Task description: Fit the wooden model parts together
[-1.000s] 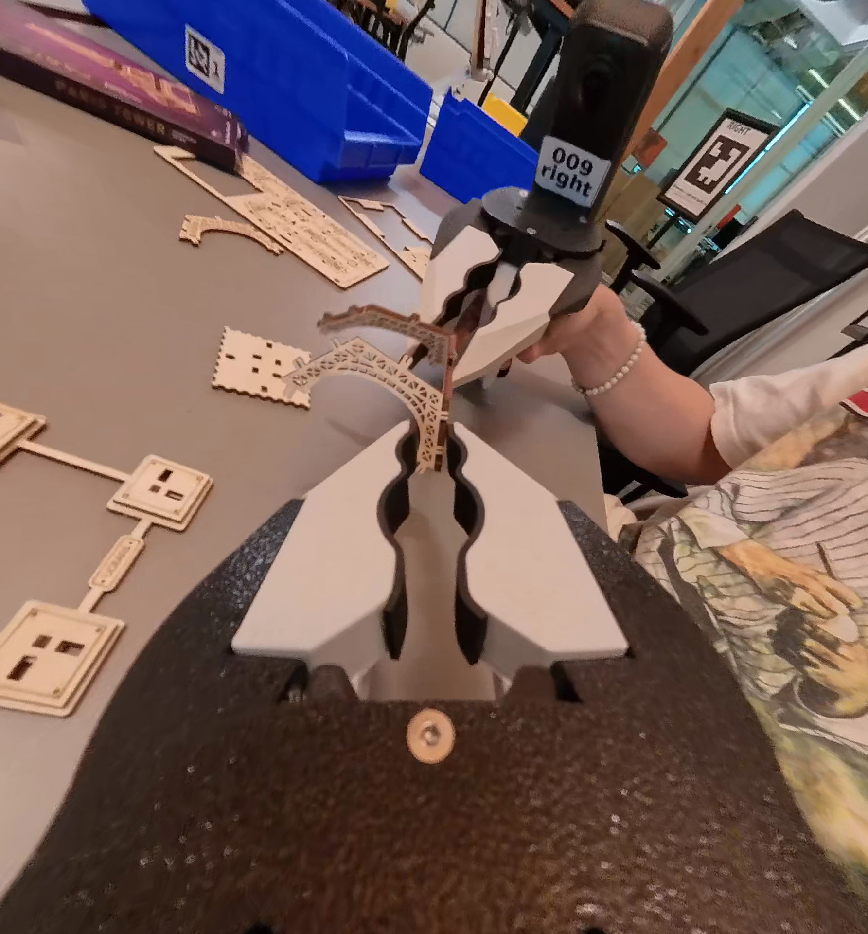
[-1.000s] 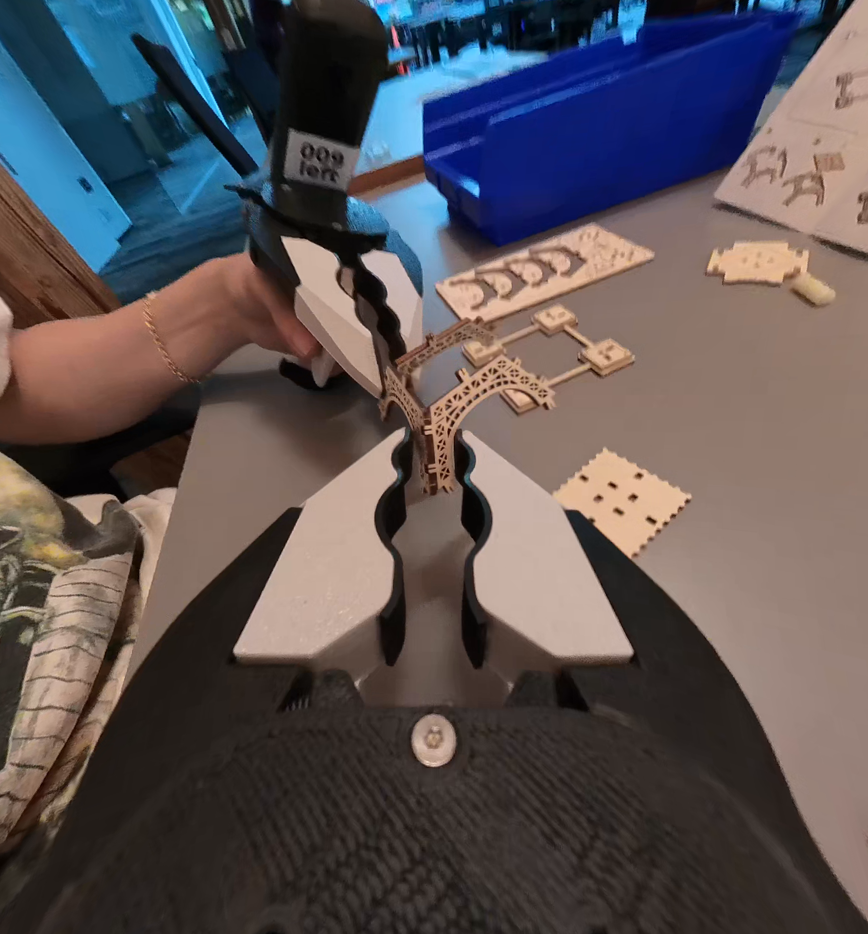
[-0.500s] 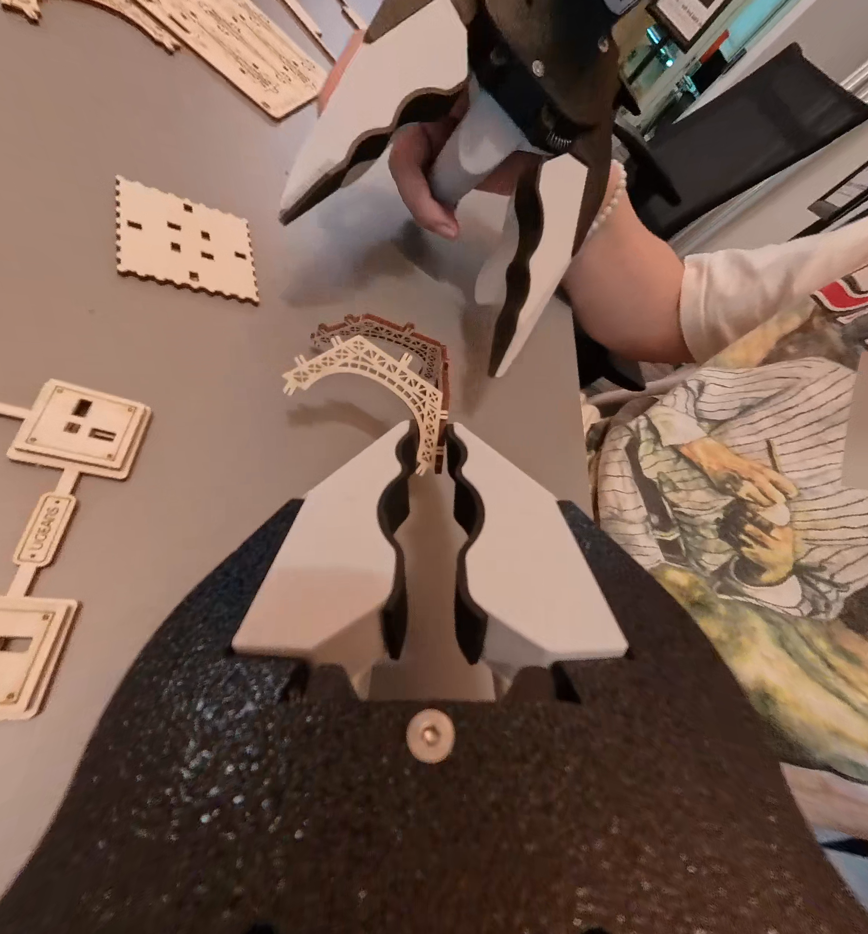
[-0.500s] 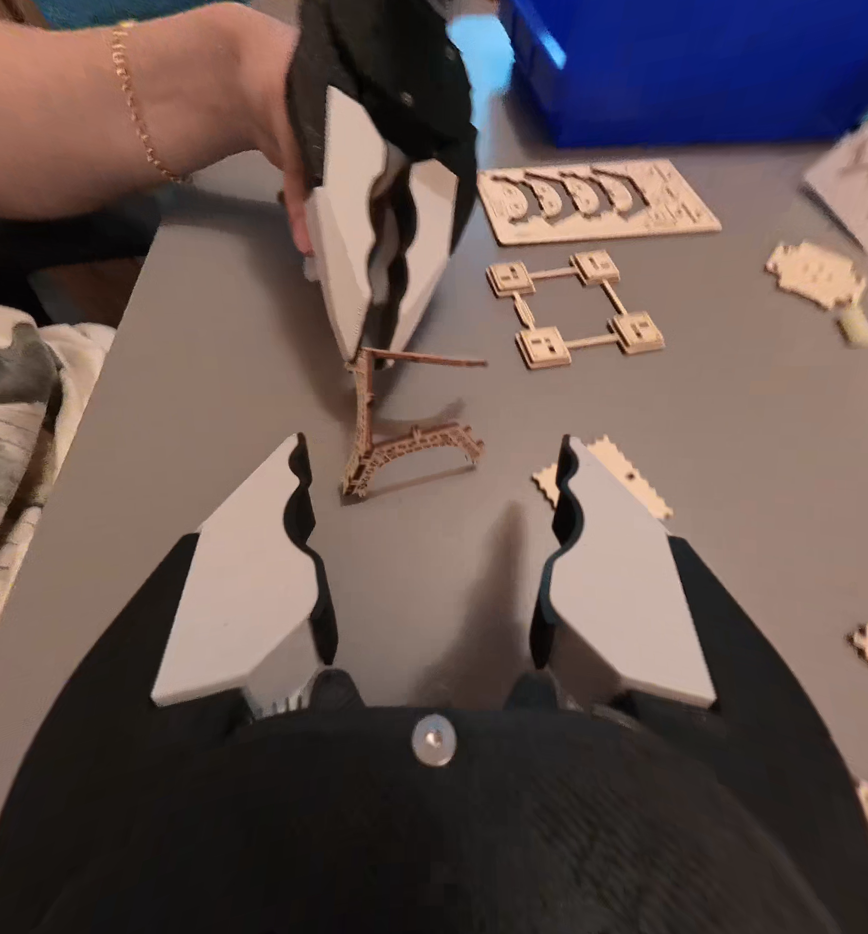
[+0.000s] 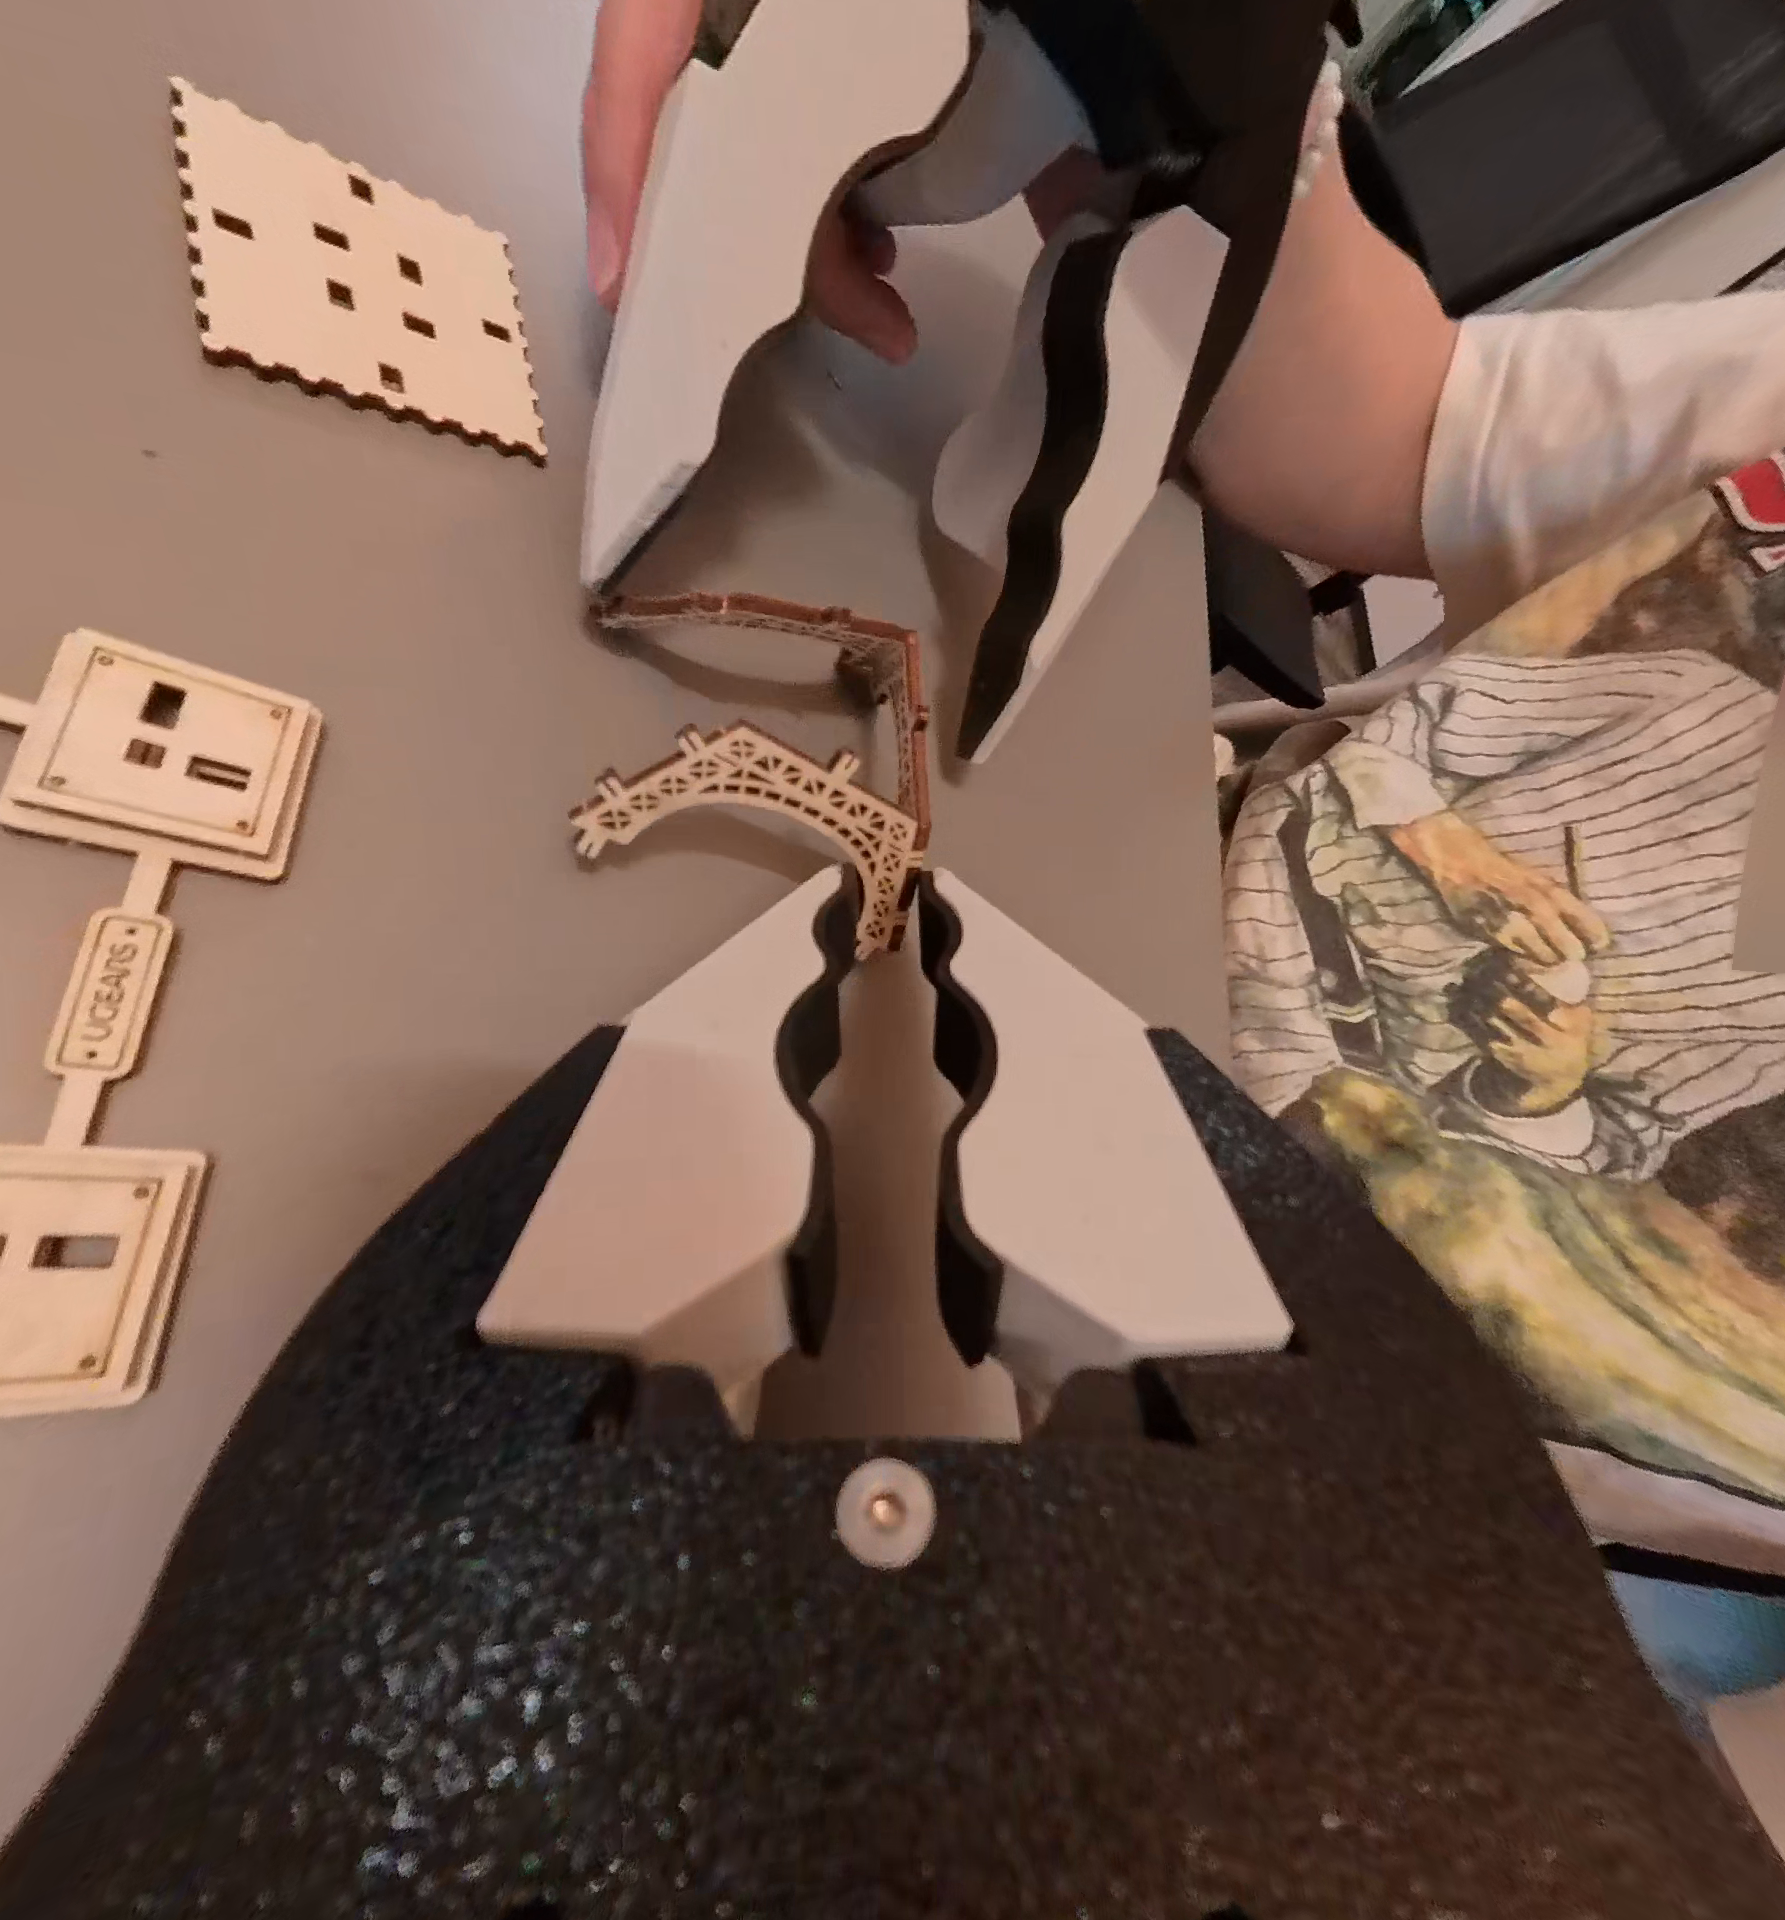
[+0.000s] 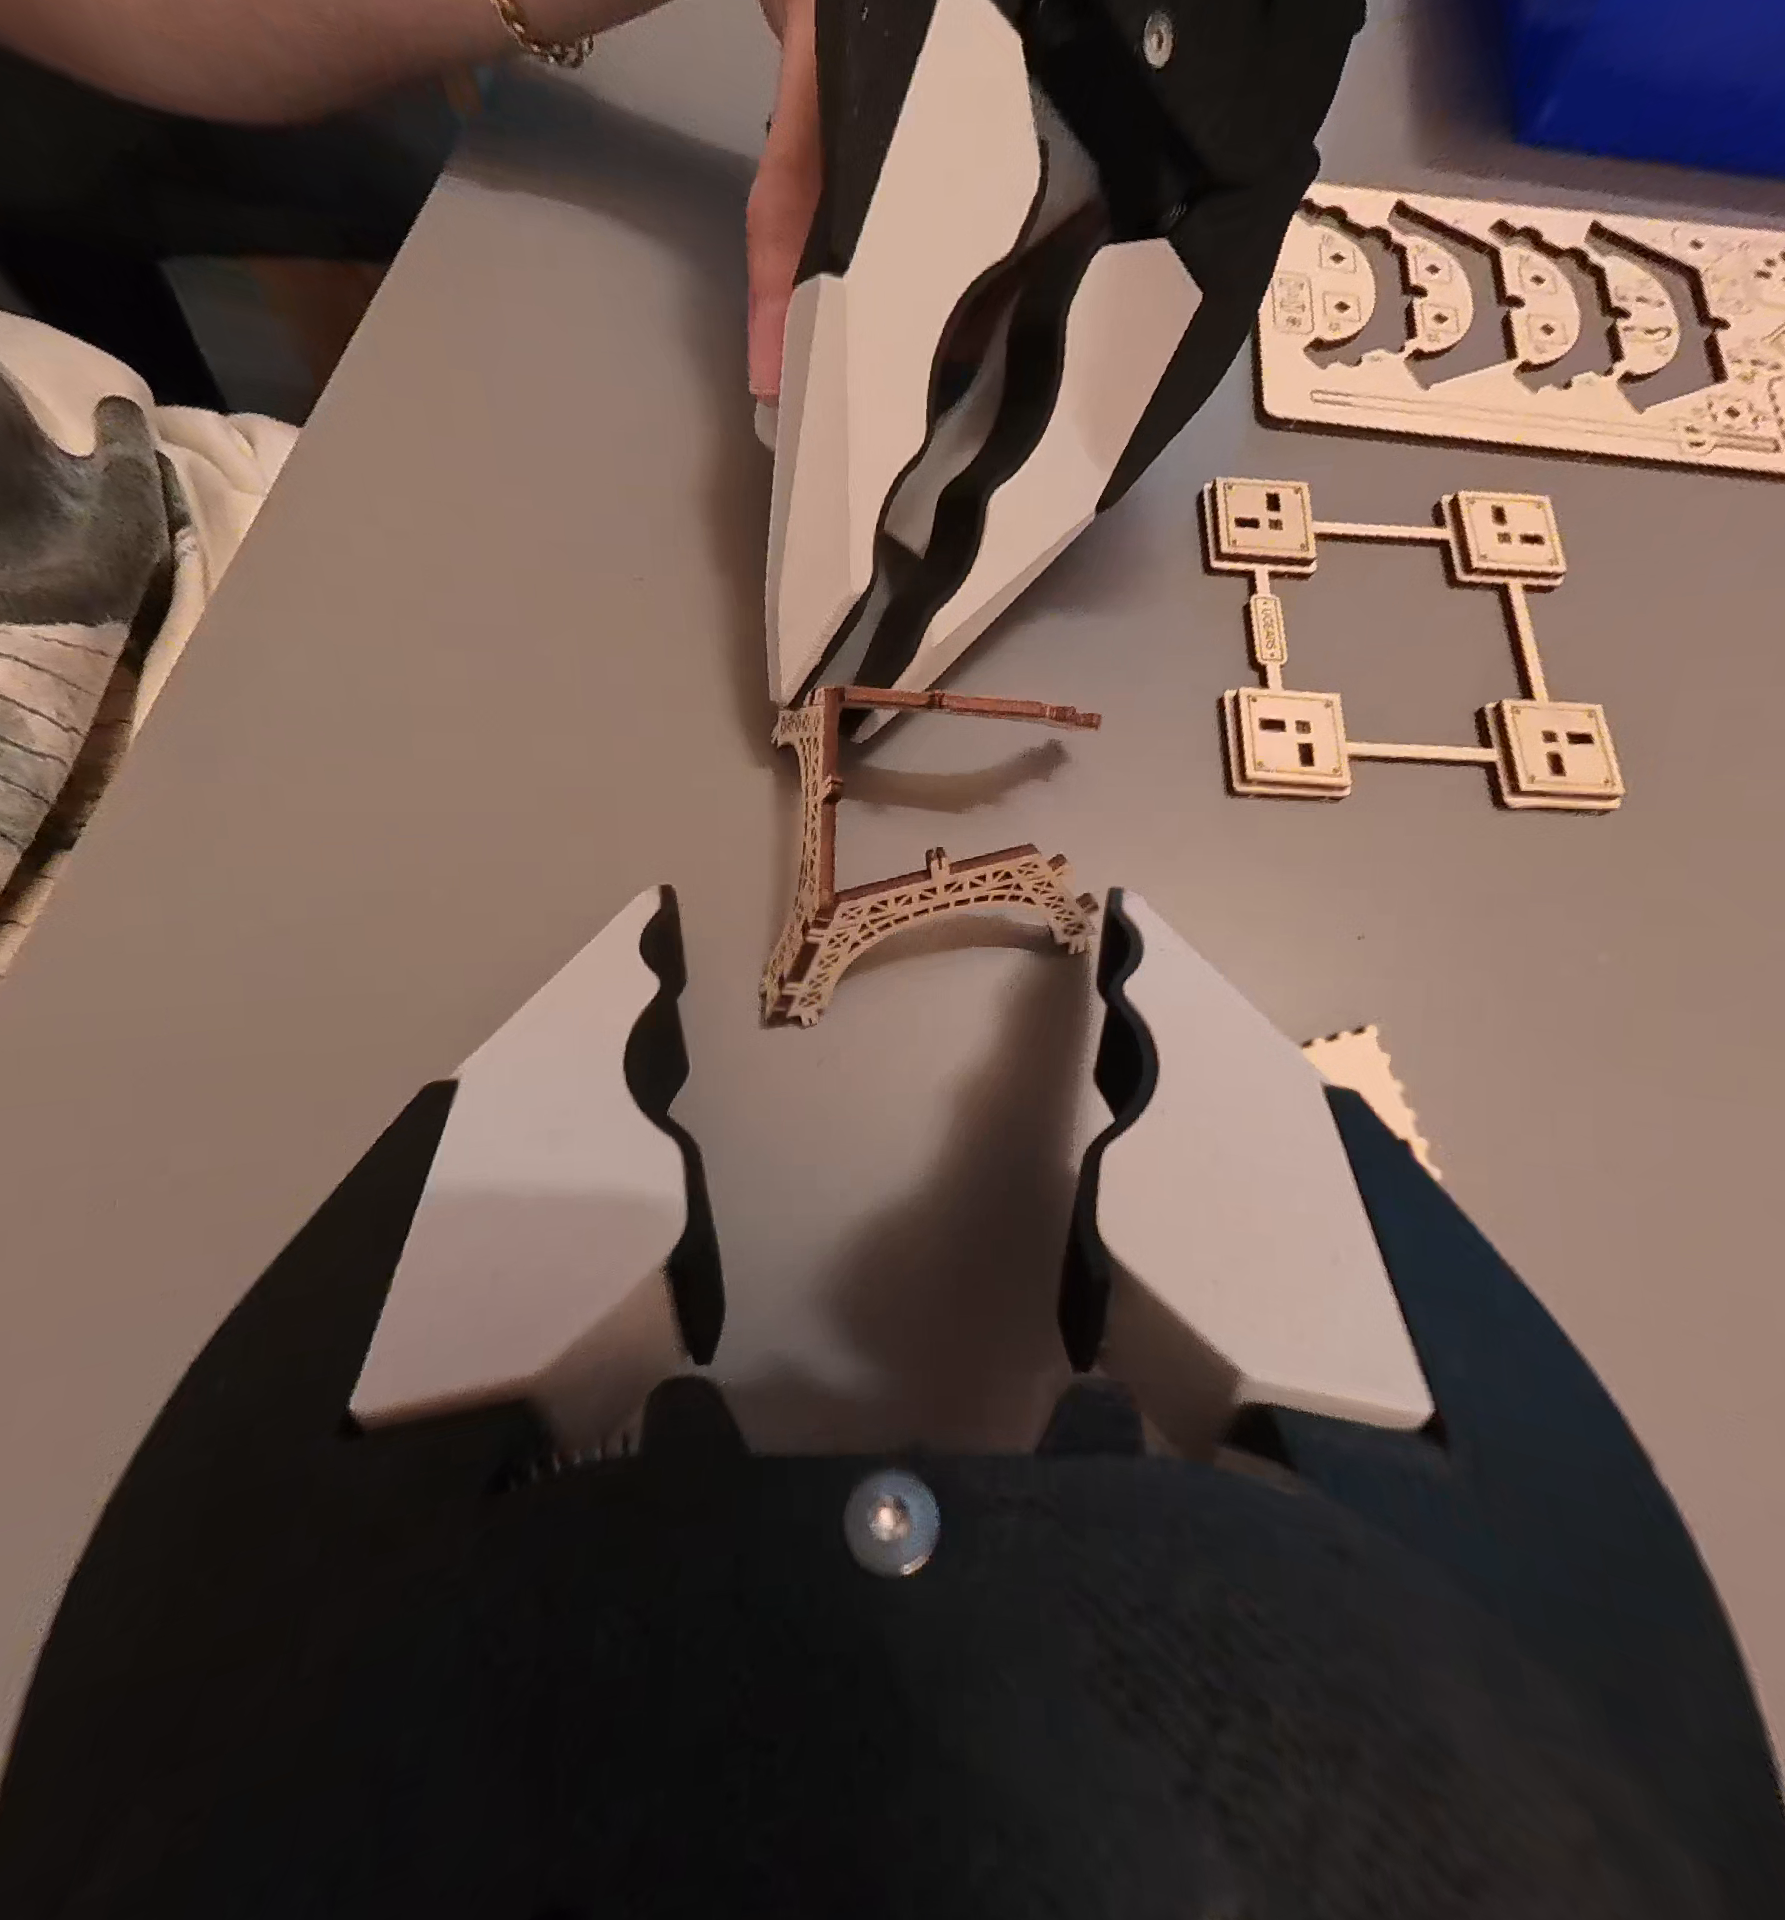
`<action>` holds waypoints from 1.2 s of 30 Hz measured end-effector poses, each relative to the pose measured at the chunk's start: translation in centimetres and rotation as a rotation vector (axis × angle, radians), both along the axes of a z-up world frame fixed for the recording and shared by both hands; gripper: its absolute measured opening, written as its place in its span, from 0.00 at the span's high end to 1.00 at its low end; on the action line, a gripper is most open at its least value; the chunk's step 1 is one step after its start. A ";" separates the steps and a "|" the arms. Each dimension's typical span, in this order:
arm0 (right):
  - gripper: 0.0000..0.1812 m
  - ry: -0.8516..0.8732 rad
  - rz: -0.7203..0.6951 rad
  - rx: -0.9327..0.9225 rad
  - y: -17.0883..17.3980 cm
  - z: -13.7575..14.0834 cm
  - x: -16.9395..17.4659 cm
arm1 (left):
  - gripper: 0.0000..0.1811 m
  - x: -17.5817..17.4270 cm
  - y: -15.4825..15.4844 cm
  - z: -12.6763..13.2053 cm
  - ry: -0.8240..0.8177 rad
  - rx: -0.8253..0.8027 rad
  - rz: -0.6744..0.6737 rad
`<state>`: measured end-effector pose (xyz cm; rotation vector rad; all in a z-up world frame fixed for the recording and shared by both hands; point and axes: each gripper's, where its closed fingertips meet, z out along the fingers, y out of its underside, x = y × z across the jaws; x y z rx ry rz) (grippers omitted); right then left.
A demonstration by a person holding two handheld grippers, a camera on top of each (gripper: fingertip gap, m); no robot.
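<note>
The wooden model is three lattice arches joined in a U shape [image 5: 763,790]. It sits low over the grey table [image 6: 452,727]. My left gripper [image 5: 883,904] is shut on the leg at one corner of the nearest arch. In the right wrist view the left gripper [image 6: 826,696] comes down from above onto the far corner of the model [image 6: 929,904]. My right gripper [image 6: 888,914] is open and empty, with its fingers on either side of the near arch and not touching it. In the left wrist view the right gripper [image 5: 784,670] hangs open over the far arch.
A square slotted wooden plate [image 5: 348,281] lies at the far left. A wooden frame of four square pads [image 6: 1407,644] lies to the right, and a sheet with arch cut-outs [image 6: 1553,332] beyond it. A blue bin [image 6: 1688,73] stands at the back. The person's shirt [image 5: 1490,1039] is at the table edge. My left and right fingertips are right by each other. It is some 6 cm from my right tips to the square slotted wooden plate [image 5: 348,281].
My right gripper let go of the model, opened wide and drew back. My left gripper kept its hold and brought the model down close to the table.
</note>
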<state>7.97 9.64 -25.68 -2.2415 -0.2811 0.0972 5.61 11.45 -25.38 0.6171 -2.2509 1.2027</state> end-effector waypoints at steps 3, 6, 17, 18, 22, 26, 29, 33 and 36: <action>0.49 -0.029 0.039 0.011 0.3 0.0 0.2 | 0.95 -0.4 0.1 -0.1 -0.016 0.013 -0.044; 0.47 -0.044 0.086 0.004 0.4 0.1 0.6 | 0.95 -0.6 0.1 -0.1 -0.012 0.015 -0.078; 0.70 0.005 0.192 0.016 1.1 0.0 -0.6 | 0.96 -0.6 0.4 -0.2 -0.023 0.018 -0.132; 0.70 0.004 0.181 0.023 1.1 0.0 -0.5 | 0.96 -0.5 0.4 -0.2 -0.023 0.017 -0.129; 0.70 -0.025 0.140 0.045 1.2 0.1 -0.1 | 0.96 -0.4 0.5 -0.2 -0.011 0.022 -0.123; 0.70 -0.026 0.075 0.032 1.1 0.1 0.4 | 0.96 -0.2 0.5 -0.3 -0.002 0.035 -0.103; 0.70 -0.031 0.059 0.036 1.1 0.0 0.6 | 0.95 -0.2 0.5 -0.3 0.018 0.033 -0.094; 0.70 -0.030 0.041 0.038 0.9 0.1 0.8 | 0.95 0.0 0.3 -0.3 0.030 0.043 -0.070; 0.59 -0.059 0.025 -0.011 -0.2 -0.1 1.2 | 0.92 0.0 0.3 -0.3 0.031 0.049 -0.061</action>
